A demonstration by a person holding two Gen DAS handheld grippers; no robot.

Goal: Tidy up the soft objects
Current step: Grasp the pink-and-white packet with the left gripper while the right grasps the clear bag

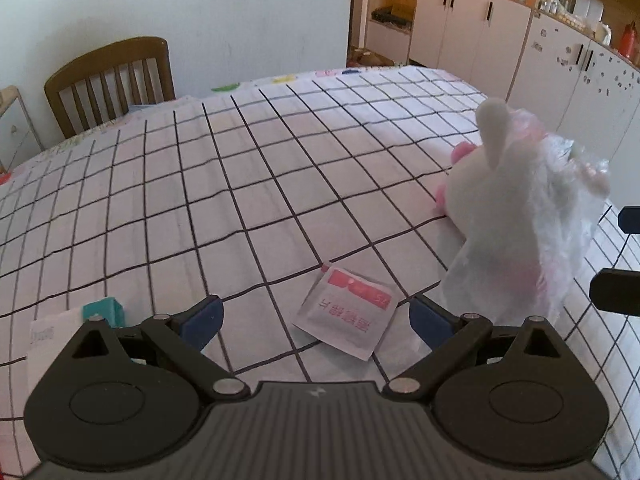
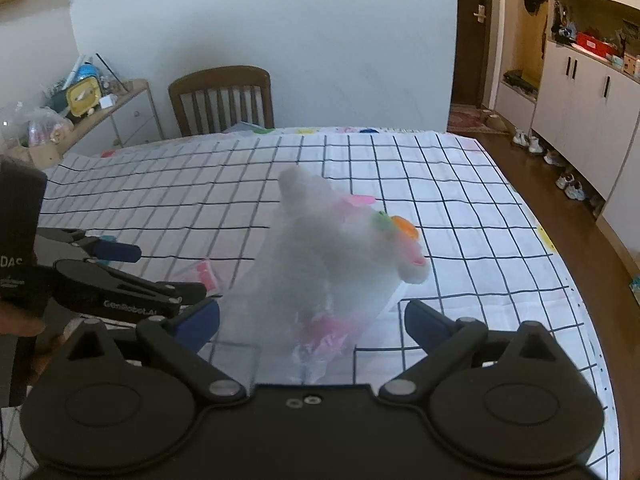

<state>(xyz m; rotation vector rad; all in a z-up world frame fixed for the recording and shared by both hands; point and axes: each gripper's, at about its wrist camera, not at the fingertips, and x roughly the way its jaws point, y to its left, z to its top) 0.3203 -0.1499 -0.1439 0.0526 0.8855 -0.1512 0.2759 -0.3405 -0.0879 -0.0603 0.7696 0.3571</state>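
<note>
Between the spread blue pads of the right gripper [image 2: 312,320] sits a white plush toy [image 2: 340,248] in a clear plastic bag [image 1: 560,216] on the checked tablecloth [image 1: 240,184]. Left gripper [image 1: 316,320], also open, hovers over a pink-printed sachet [image 1: 344,316].

My right gripper [image 2: 312,320] gapes wide just before a white plush toy [image 2: 340,256] in a clear bag [image 2: 256,312] on the checked tablecloth [image 2: 460,208], with my left gripper [image 2: 160,272] near its left side.
</note>
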